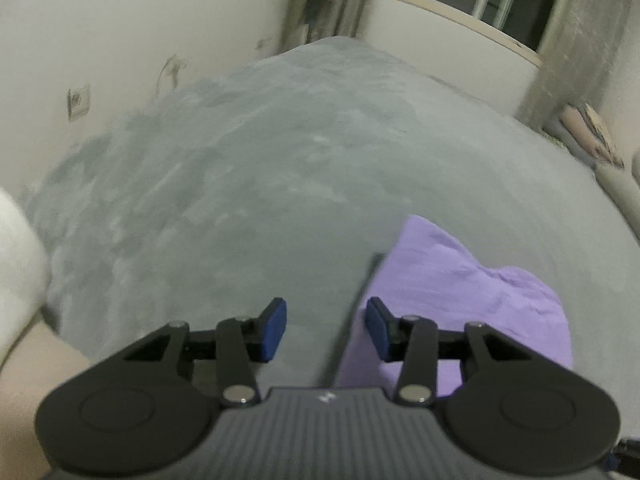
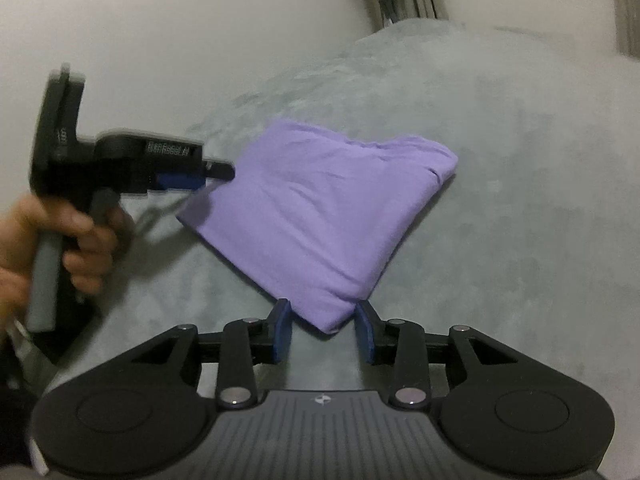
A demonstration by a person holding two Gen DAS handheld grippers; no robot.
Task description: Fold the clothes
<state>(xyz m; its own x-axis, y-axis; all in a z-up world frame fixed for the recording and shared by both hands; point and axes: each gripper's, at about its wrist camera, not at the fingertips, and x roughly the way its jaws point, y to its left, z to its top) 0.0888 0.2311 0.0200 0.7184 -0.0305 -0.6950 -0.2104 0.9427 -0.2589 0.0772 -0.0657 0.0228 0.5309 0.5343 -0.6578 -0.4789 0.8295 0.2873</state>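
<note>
My right claw (image 2: 323, 330) stands spread, its blue pads (image 2: 281, 332) flanking the near corner of the folded purple garment (image 2: 320, 216) at lower centre without pinching it. My left claw (image 1: 326, 328) is spread too, empty, the garment just right of it. I judge this fold finished; next I must regrip or smooth it. Soft, creased cloth lies on a plush grey blanket (image 2: 500, 200).

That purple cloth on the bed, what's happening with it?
A person is folding clothes with hand-held tongs. The purple cloth lies folded on the grey blanket. The right tongs are open at its near corner, the left tongs beside its far corner. Neither seems to grip it now.
</note>
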